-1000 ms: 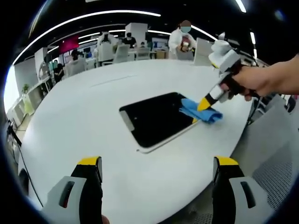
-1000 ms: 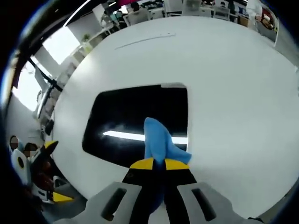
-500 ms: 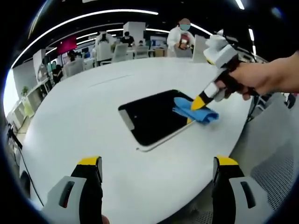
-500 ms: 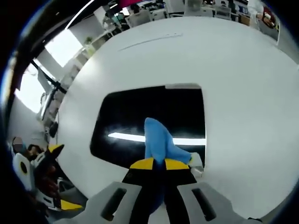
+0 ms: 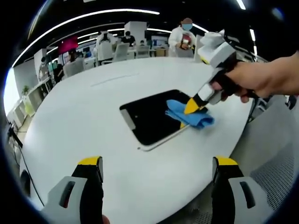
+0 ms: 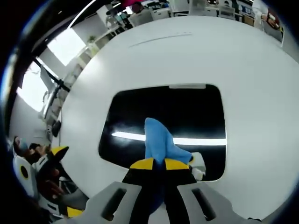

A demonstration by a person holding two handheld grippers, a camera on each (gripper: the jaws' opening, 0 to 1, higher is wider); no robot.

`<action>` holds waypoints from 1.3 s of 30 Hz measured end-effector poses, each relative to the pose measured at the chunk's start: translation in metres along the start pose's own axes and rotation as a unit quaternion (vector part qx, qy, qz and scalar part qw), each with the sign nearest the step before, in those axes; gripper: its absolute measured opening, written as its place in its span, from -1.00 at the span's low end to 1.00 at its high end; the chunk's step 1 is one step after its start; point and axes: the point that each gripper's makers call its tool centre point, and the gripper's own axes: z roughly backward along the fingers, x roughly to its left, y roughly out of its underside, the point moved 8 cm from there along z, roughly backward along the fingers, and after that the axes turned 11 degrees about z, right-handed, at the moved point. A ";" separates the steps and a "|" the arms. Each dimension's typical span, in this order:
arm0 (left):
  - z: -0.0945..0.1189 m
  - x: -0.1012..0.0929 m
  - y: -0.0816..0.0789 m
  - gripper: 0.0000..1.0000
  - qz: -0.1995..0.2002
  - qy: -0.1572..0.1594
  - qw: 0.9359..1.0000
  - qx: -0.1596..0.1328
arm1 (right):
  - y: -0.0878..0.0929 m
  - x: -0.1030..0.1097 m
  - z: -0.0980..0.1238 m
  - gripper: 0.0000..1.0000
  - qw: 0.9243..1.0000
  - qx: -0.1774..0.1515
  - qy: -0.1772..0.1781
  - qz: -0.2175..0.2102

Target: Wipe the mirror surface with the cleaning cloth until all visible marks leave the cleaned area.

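Pressing cloth on mirror, right gripper, white table

Right gripper fingers pinched together, left gripper fingers apart

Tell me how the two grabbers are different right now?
The right gripper is pinched shut on the blue cloth and presses it onto the black mirror. The left gripper is open, holds nothing and is off the mirror, near the edge of the white table. A hand shows on the right one. Both have yellow tips and grey bodies.
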 end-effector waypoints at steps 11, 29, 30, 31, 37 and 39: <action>-0.001 0.000 0.001 0.98 0.007 0.005 1.000 0.001 | -0.005 0.021 -0.008 -0.97 1.000 -0.001 -0.011 0.008; 0.000 -0.003 0.001 0.98 -0.003 0.009 1.000 0.005 | -0.013 0.051 -0.020 -0.97 1.000 0.002 -0.023 0.019; 0.000 -0.003 0.001 0.98 -0.004 0.009 1.000 0.005 | -0.013 0.052 -0.020 -0.97 1.000 0.004 -0.023 0.019; 0.000 -0.003 0.001 0.98 -0.005 0.009 1.000 0.005 | -0.014 0.055 -0.021 -0.97 0.999 0.005 -0.027 0.019; 0.000 -0.003 0.001 0.98 -0.003 0.011 1.000 0.003 | -0.018 0.067 -0.026 -0.97 0.999 0.005 -0.030 0.033; 0.000 -0.003 0.000 0.98 -0.002 0.011 1.000 0.002 | -0.019 0.069 -0.028 -0.97 0.999 0.006 -0.032 0.033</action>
